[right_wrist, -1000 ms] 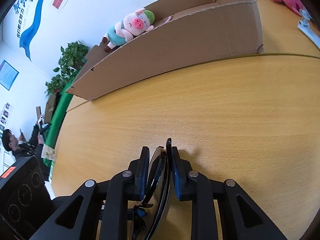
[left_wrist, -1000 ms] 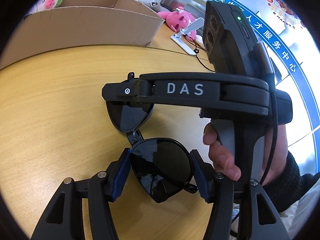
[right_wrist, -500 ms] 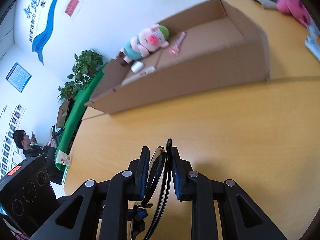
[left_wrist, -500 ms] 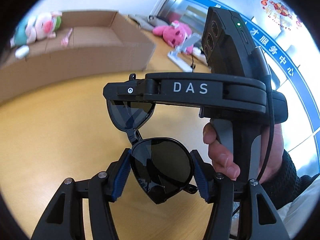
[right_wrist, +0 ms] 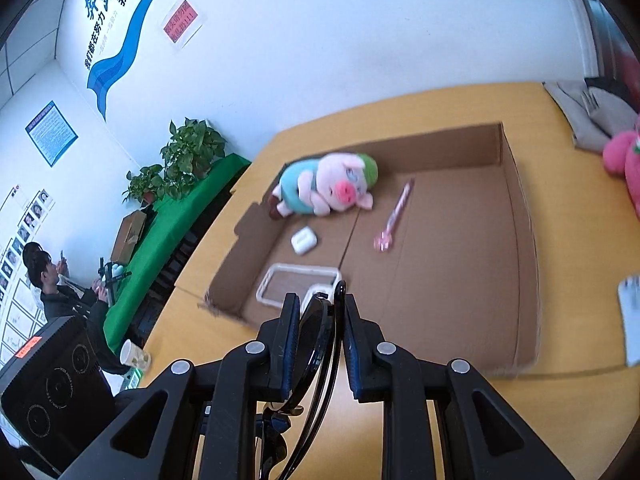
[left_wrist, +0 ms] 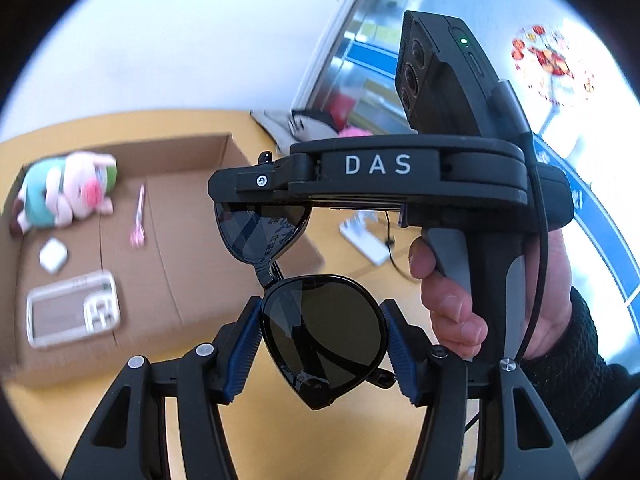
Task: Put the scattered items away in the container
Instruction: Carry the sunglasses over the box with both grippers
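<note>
The left claw (left_wrist: 322, 344) grips one lens of the black sunglasses (left_wrist: 320, 332) across its width, a blue pad pressed on each side of the rim. The right claw (right_wrist: 318, 344) is closed narrowly on the other lens, which shows edge-on between its pads in the right wrist view; in the left wrist view that claw (left_wrist: 256, 210) reaches in from the right, held by a hand (left_wrist: 452, 312) in a dark sleeve. The sunglasses (right_wrist: 320, 344) hang in the air between the two claws, clear of the yellow wooden surface (left_wrist: 344, 440).

Beyond them lies the open cardboard box (right_wrist: 516, 216), resting flat on the surface (right_wrist: 560, 400). Inside it, near the far left corner, lies a pig plush (right_wrist: 328, 188) in a teal top and green cap. Just in front of the plush sits a small white case (right_wrist: 303, 240), and nearer the box's front wall a clear phone case (right_wrist: 298, 284). A pink pen (right_wrist: 394, 216) lies near the middle of the box floor. A pink plush (right_wrist: 624, 164) sits on the surface beyond the box's right wall.
</note>
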